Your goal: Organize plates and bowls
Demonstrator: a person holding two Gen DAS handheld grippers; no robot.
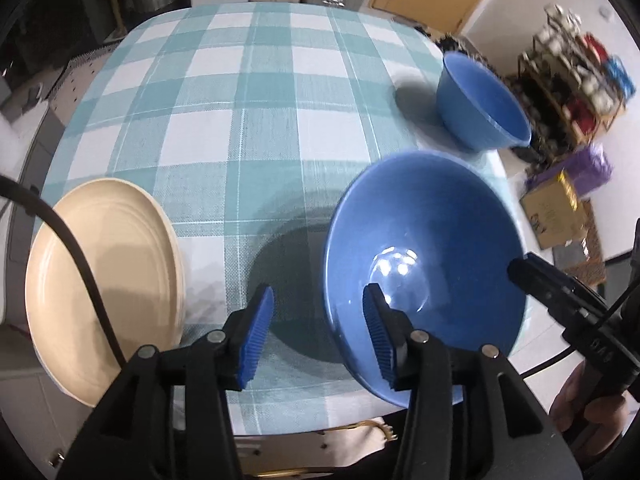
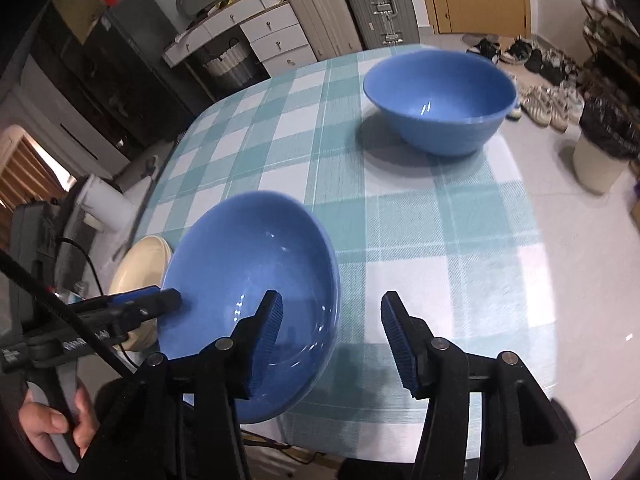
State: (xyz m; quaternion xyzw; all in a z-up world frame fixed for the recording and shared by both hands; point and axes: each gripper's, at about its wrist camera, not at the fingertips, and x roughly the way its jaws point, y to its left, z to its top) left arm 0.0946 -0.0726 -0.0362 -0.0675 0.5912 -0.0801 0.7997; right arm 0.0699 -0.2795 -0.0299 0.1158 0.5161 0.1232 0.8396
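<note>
we see both hand-held grippers released: the left hand-held gripper (image 1: 318, 332) straddles the near bowl's (image 1: 424, 248) rim, the right hand-held gripper (image 2: 330, 340) its opposite rim, pads not pressing. the bowl sits at the surface's (image 1: 248, 92) near edge, its base hidden. far bowl (image 2: 440, 100) by the right edge; the plate (image 1: 104, 272) overhangs the left, partly behind a cable.

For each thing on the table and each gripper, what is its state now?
Near blue bowl: tilted, empty, rim between both grippers' jaws.
Far blue bowl: upright, empty, standing alone.
Cream plate: empty, at the table edge.
Left gripper: open.
Right gripper: open.
</note>
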